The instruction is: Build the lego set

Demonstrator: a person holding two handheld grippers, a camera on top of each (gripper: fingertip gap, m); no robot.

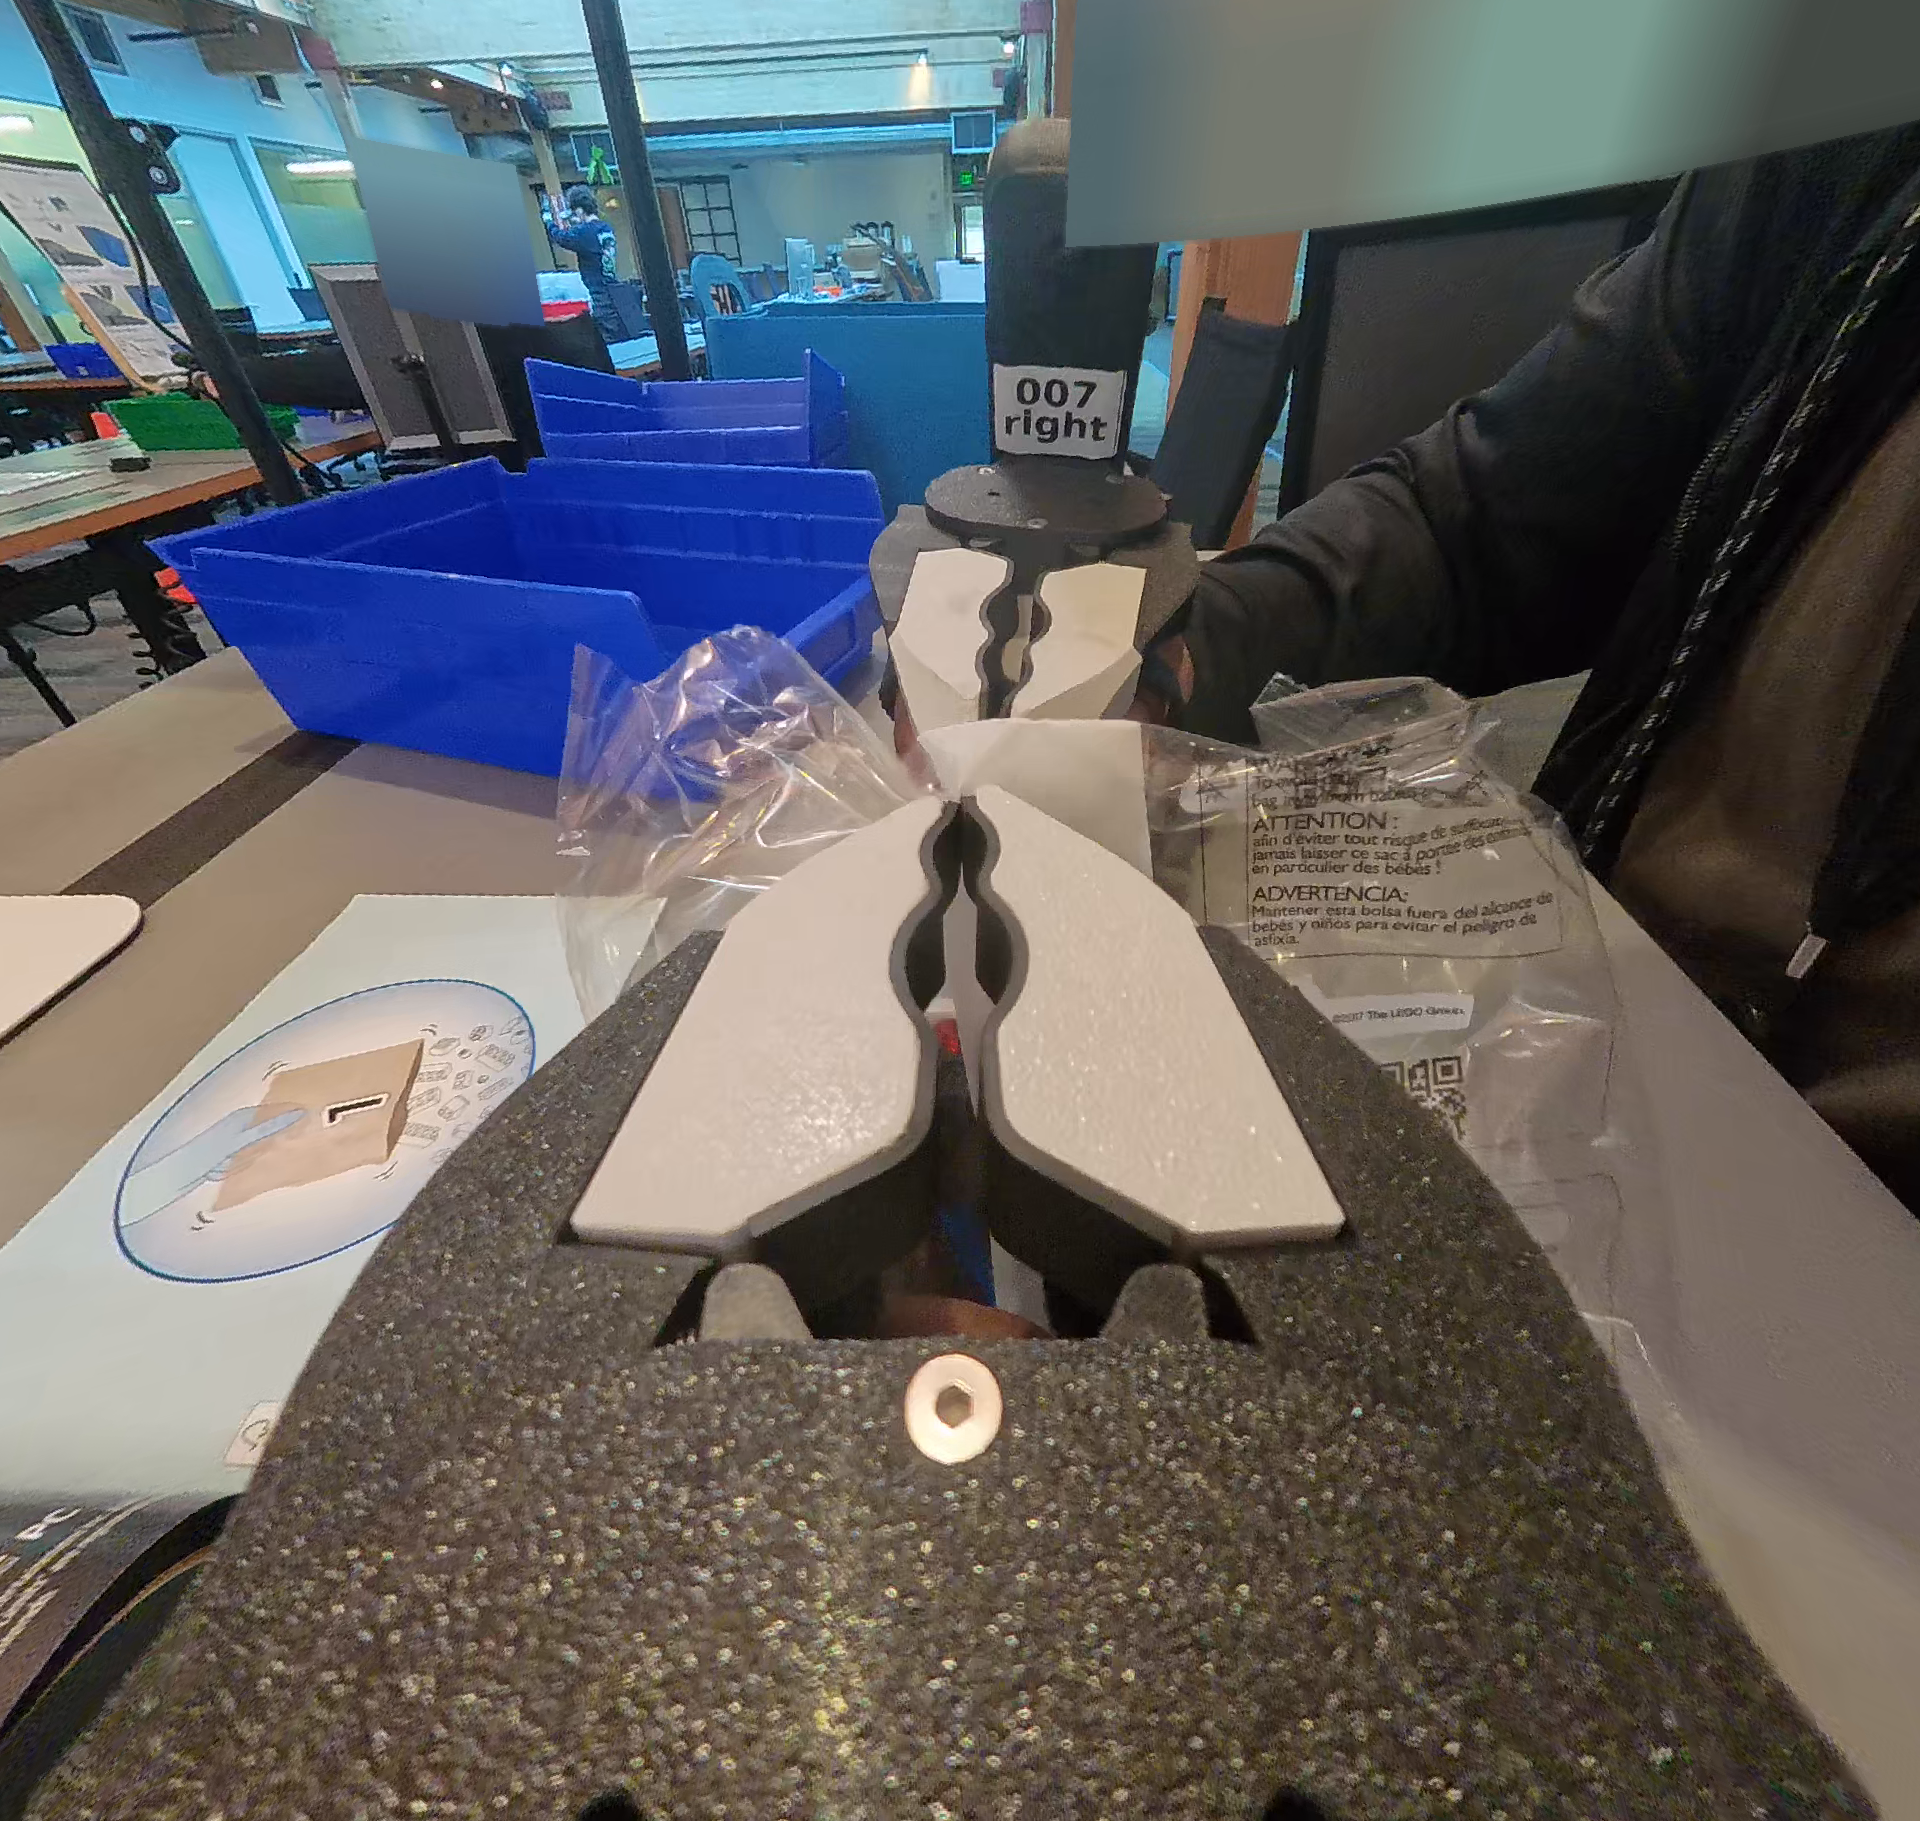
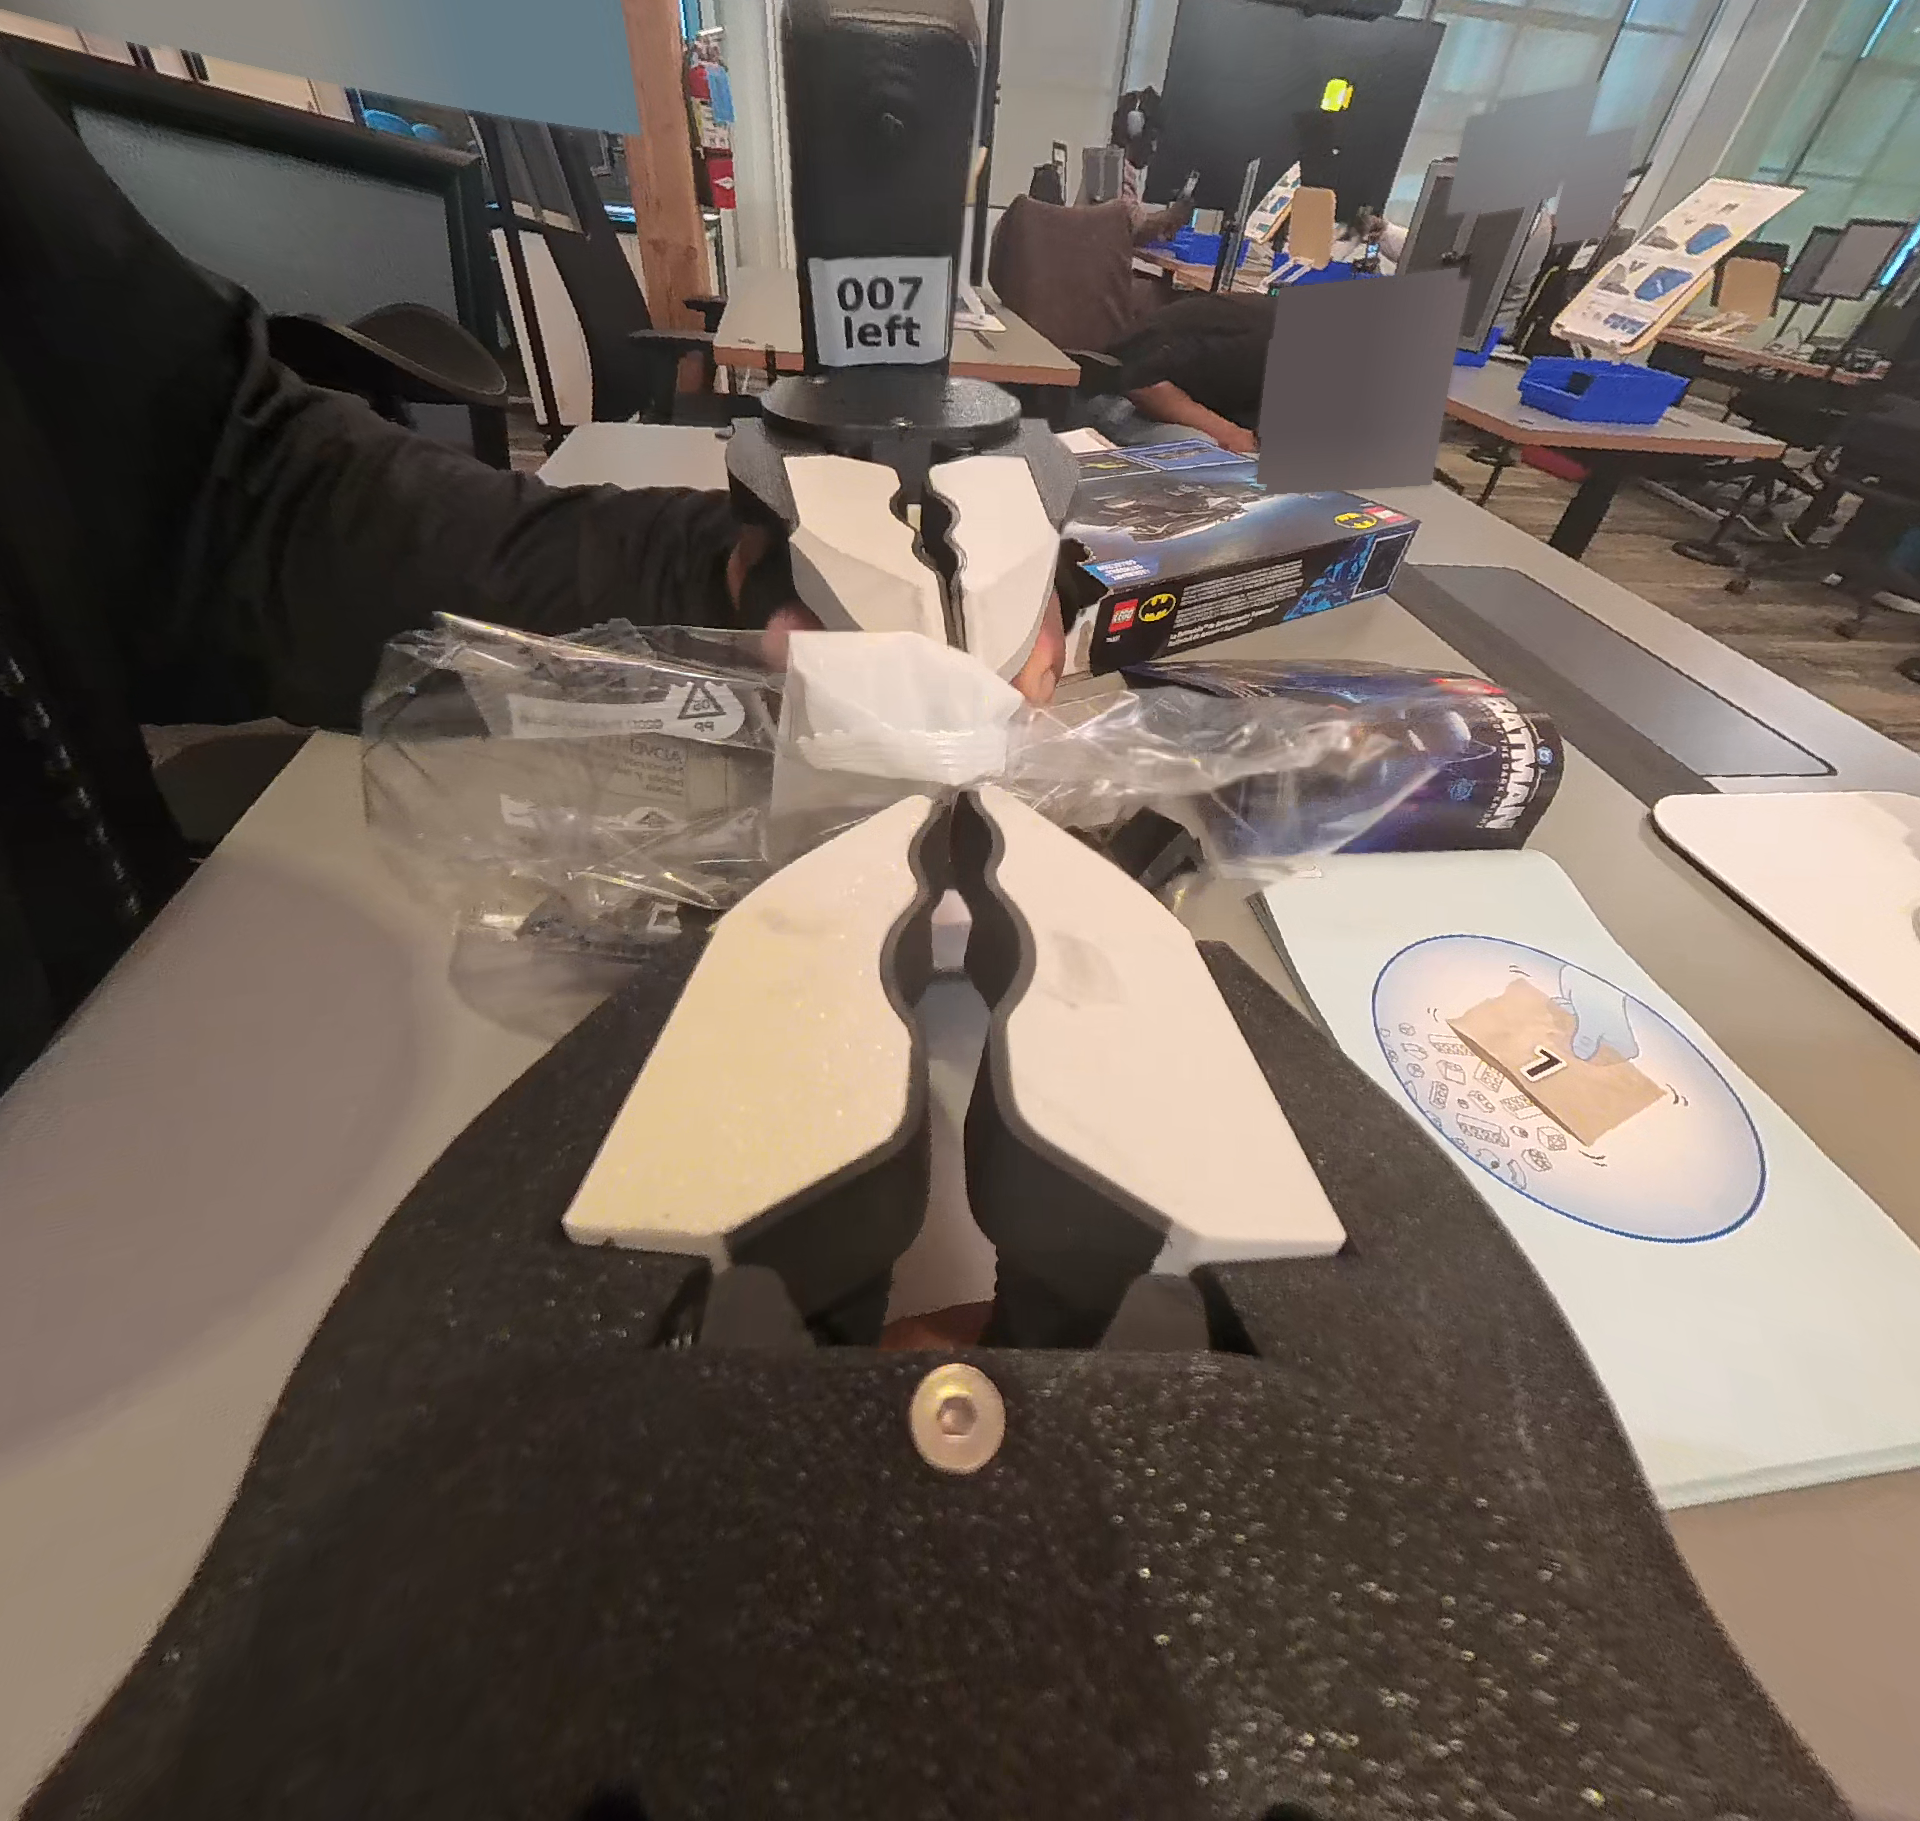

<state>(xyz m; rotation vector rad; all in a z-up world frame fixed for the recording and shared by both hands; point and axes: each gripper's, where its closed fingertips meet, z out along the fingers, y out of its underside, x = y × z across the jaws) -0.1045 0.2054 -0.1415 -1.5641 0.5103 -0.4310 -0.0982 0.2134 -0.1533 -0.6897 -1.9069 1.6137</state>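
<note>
A clear plastic bag of lego parts (image 1: 1392, 898) with a white patch (image 1: 1049, 784) hangs just above the table between my two grippers. My left gripper (image 1: 961, 807) is shut on the bag's gathered plastic at the white patch. My right gripper (image 2: 961, 797) is shut on the same bag from the opposite side, where the plastic (image 2: 582, 784) bunches to a point. Each gripper shows in the other's view, closed with its tips at the top of the white patch: the right one (image 1: 1000, 706) and the left one (image 2: 951, 633). Dark parts lie inside the bag.
Blue bins (image 1: 499, 608) stand behind the bag. An open instruction booklet (image 2: 1621, 1148) lies on the table (image 2: 208, 1096). A dark lego box (image 2: 1247, 556) and a dark booklet (image 2: 1455, 763) lie nearby, and a white board (image 2: 1808, 888) lies at the edge. A person's dark sleeve (image 1: 1507, 545) is close by. The grippers are tip to tip, or close to it.
</note>
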